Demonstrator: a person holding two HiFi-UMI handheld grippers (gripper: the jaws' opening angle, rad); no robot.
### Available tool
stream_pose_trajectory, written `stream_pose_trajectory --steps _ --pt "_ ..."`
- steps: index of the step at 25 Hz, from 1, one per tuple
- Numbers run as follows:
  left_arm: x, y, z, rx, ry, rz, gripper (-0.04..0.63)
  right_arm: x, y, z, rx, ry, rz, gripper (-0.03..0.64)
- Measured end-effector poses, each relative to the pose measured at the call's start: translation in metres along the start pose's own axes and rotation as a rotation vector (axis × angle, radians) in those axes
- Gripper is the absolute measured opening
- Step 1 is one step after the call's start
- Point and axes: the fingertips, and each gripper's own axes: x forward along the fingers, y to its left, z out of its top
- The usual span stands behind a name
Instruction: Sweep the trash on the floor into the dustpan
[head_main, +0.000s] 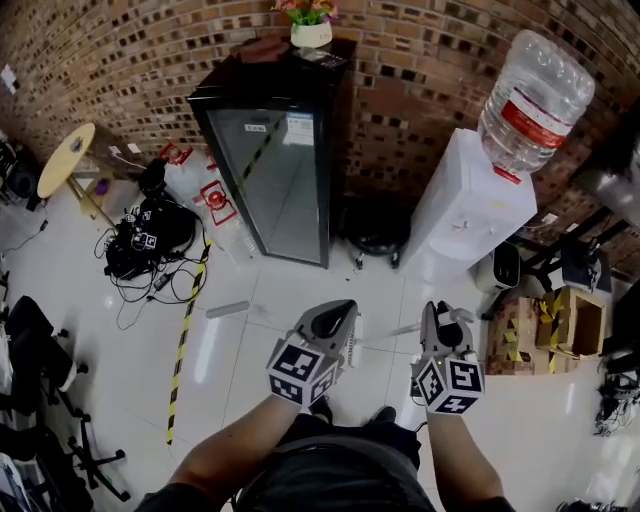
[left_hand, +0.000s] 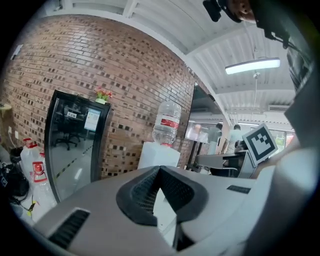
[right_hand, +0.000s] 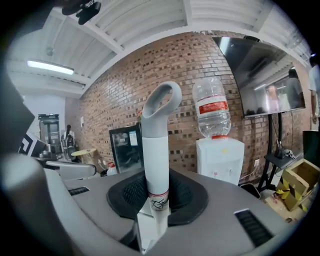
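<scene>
In the right gripper view, my right gripper (right_hand: 157, 189) is shut on a white-and-grey handle (right_hand: 156, 145) that stands upright between the pads and ends in a loop at the top. Its lower end is hidden. In the head view this gripper (head_main: 441, 322) hangs over the white floor, level with my left gripper (head_main: 336, 322). The left gripper (left_hand: 160, 172) has its dark pads meeting at the tips with nothing between them. A small grey piece (head_main: 228, 309) lies on the floor to the left of both grippers. No dustpan shows clearly in any view.
A black glass-door fridge (head_main: 275, 160) stands against the brick wall ahead, with a white water dispenser (head_main: 465, 205) to its right. Cardboard boxes (head_main: 545, 330) sit at the right. A cable pile (head_main: 150, 240), a yellow-black floor tape (head_main: 185, 340) and an office chair (head_main: 40, 360) are at the left.
</scene>
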Motion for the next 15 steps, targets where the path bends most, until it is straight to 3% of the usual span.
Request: stream_pose_trajectory --steps 8,15 --pt "0.025 -0.101 0.068 0.077 -0.015 -0.033 0.021 -0.086 -0.07 0.098 -0.055 -0.111 0.048 0.086" --pt "0.043 -0.19 0.105 0.143 -0.037 -0.062 0.021 -0.157 -0.14 0.151 -0.089 -0.173 0.084 0.086"
